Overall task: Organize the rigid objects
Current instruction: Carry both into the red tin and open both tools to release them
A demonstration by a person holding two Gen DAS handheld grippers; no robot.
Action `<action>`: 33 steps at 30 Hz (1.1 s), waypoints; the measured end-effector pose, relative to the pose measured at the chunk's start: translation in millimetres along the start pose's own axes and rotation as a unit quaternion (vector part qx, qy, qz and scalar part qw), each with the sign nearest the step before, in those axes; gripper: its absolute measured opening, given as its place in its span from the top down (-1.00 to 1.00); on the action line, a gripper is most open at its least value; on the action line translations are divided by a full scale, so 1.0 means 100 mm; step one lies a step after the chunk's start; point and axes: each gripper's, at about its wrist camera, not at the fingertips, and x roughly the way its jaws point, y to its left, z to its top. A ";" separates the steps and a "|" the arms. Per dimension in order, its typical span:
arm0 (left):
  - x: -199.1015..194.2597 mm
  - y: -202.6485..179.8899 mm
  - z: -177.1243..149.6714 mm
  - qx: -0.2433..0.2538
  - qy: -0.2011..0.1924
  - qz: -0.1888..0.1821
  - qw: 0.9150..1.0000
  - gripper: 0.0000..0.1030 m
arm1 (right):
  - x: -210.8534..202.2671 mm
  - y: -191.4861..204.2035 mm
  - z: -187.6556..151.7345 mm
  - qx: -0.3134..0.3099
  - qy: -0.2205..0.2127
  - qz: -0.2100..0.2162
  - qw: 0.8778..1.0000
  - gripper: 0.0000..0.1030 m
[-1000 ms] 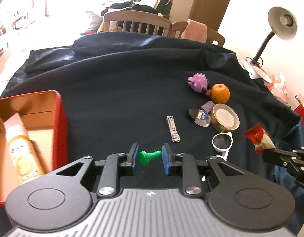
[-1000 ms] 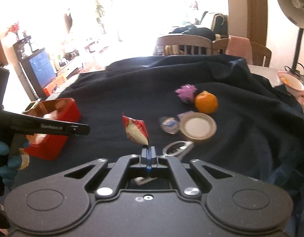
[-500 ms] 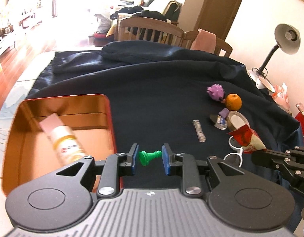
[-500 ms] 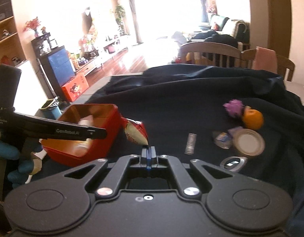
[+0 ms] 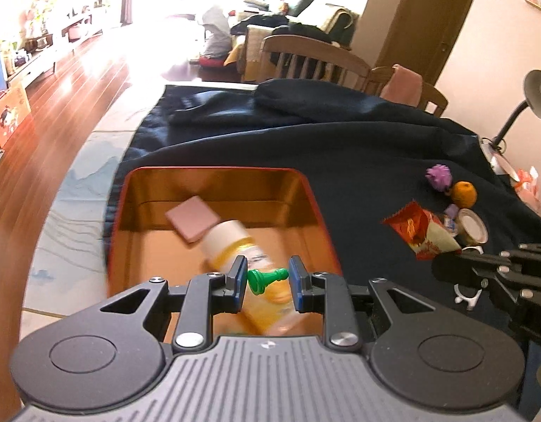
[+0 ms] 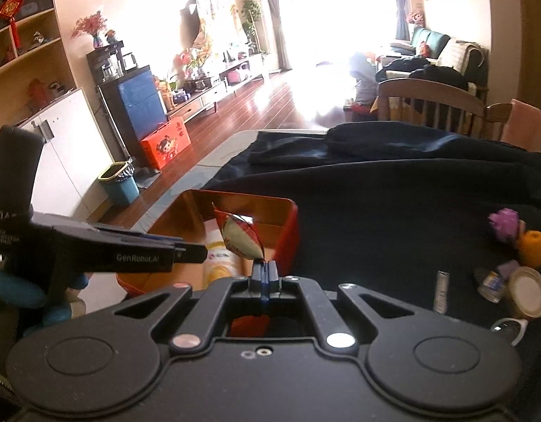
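The left gripper point(image 5: 267, 278) pinches a green chess pawn point(image 5: 266, 279) crosswise between its blue pads, right above the near end of the red tin point(image 5: 314, 207). The right gripper point(image 6: 265, 271), its fingers pressed together, nips the corner of a red and white snack packet point(image 6: 241, 235), which hangs over the tin's right wall; from the left camera the packet point(image 5: 423, 234) is just right of the tin, clear of its rim. Inside the tin lie a yellow bottle with a white cap point(image 5: 242, 246) and a pink flat block point(image 5: 193, 221), with bare floor along its left side. The tin sits at the left edge of the dark blue cloth point(image 5: 358, 154) covering the table. Well to the right lie a purple spiky toy point(image 5: 438, 177), an orange point(image 5: 464, 194), a round lid point(image 5: 473, 225), white sunglasses point(image 6: 509, 327) and a nail clipper point(image 6: 441, 291), with open cloth between them and the tin. Wooden chairs point(image 5: 305, 59) stand behind the table
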 end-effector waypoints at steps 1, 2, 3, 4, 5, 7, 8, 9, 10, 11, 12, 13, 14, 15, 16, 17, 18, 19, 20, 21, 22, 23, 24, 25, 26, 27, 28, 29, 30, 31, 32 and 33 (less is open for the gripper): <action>0.01 0.06 0.00 -0.001 0.003 0.002 1.000 0.52 | 0.06 0.03 0.03 -0.001 0.003 0.001 1.000 1.00; 0.03 0.10 -0.01 -0.001 0.005 0.006 1.000 0.52 | 0.11 0.05 0.04 0.000 0.006 0.002 1.000 1.00; 0.06 0.14 -0.01 0.001 0.008 0.011 1.000 0.52 | 0.17 0.08 0.07 0.001 0.010 0.002 1.000 1.00; 0.08 0.18 -0.01 0.004 0.010 0.012 1.000 0.52 | 0.23 0.09 0.09 0.003 0.013 0.002 1.000 1.00; 0.11 0.21 -0.01 0.005 0.012 0.014 1.000 0.52 | 0.30 0.11 0.11 0.004 0.017 0.002 1.000 1.00; 0.18 0.28 0.00 0.005 0.021 0.018 1.000 0.52 | 0.42 0.14 0.15 0.006 0.024 0.000 1.000 1.00; 0.21 0.31 0.00 0.006 0.024 0.017 1.000 0.52 | 0.49 0.15 0.18 0.007 0.028 -0.001 1.000 1.00; 0.24 0.34 0.00 0.008 0.026 0.019 0.999 0.52 | 0.56 0.16 0.20 0.007 0.031 -0.003 0.999 1.00; 0.27 0.36 0.01 0.011 0.028 0.020 0.999 0.52 | 0.60 0.16 0.21 0.008 0.035 -0.003 0.999 1.00; 0.29 0.37 0.02 0.013 0.029 0.020 0.999 0.52 | 0.67 0.17 0.23 0.008 0.040 -0.004 0.999 1.00; 0.32 0.39 0.03 0.016 0.029 0.022 0.999 0.52 | 0.72 0.19 0.23 0.006 0.044 -0.006 0.999 1.00; 0.35 0.41 0.03 0.018 0.030 0.024 0.999 0.52 | 0.77 0.21 0.23 0.005 0.047 -0.009 0.999 1.00; 0.38 0.42 0.03 0.021 0.030 0.026 0.999 0.52 | 0.84 0.22 0.25 0.003 0.052 -0.011 0.999 1.00; 0.40 0.42 0.04 0.024 0.031 0.027 0.999 0.52 | 0.88 0.23 0.26 0.001 0.055 -0.014 0.998 1.00; 0.42 0.43 0.04 0.027 0.032 0.028 0.999 0.52 | 0.93 0.23 0.25 -0.001 0.058 -0.018 0.998 1.00; 0.45 0.43 0.04 0.029 0.033 0.027 0.999 0.52 | 0.99 0.24 0.26 -0.003 0.062 -0.022 0.998 1.00; 0.47 0.44 0.05 0.031 0.034 0.026 0.999 0.52 | 1.03 0.25 0.28 -0.004 0.065 -0.024 0.998 1.00; 0.49 0.44 0.06 0.033 0.035 0.024 0.999 0.52 | 1.07 0.26 0.29 -0.004 0.069 -0.025 0.997 1.00; 0.51 0.43 0.06 0.035 0.036 0.024 0.998 0.52 | 1.11 0.28 0.29 -0.007 0.073 -0.025 0.997 1.00; 0.53 0.43 0.06 0.038 0.037 0.023 0.998 0.52 | 1.15 0.28 0.30 -0.011 0.076 -0.026 0.997 1.00; 0.56 0.42 0.06 0.043 0.038 0.022 0.998 0.52 | 1.20 0.31 0.30 -0.018 0.079 -0.030 0.996 1.00; 0.58 0.41 0.06 0.047 0.040 0.022 0.998 0.52 | 1.23 0.32 0.30 -0.022 0.083 -0.032 0.996 1.00; 0.60 0.40 0.06 0.051 0.042 0.020 0.998 0.52 | 1.26 0.32 0.30 -0.024 0.086 -0.034 0.995 1.00; 0.62 0.40 0.06 0.053 0.044 0.019 0.997 0.52 | 1.30 0.32 0.30 -0.025 0.091 -0.036 0.995 1.00; 0.64 0.41 0.05 0.054 0.047 0.019 0.997 0.52 | 1.33 0.32 0.30 -0.026 0.094 -0.038 0.995 1.00; 0.67 0.42 0.05 0.052 0.050 0.018 0.997 0.52 | 1.36 0.32 0.30 -0.027 0.097 -0.039 0.994 1.00; 0.69 0.43 0.05 0.051 0.053 0.017 0.997 0.52 | 1.38 0.31 0.30 -0.029 0.100 -0.040 0.994 1.00; 0.70 0.44 0.05 0.051 0.055 0.017 0.997 0.52 | 1.39 0.31 0.29 -0.031 0.102 -0.041 0.994 1.00; 0.71 0.45 0.05 0.051 0.056 0.016 0.997 0.52 | 1.40 0.31 0.30 -0.031 0.104 -0.040 0.993 1.00; 0.72 0.45 0.05 0.051 0.057 0.014 0.997 0.52 | 1.41 0.30 0.29 -0.030 0.105 -0.040 0.993 1.00; 0.73 0.45 0.05 0.052 0.058 0.014 0.997 0.52 | 1.41 0.30 0.31 -0.031 0.105 -0.042 0.993 1.00; 0.75 0.45 0.05 0.053 0.059 0.013 0.997 0.52 | 1.43 0.30 0.32 -0.032 0.106 -0.043 0.993 1.00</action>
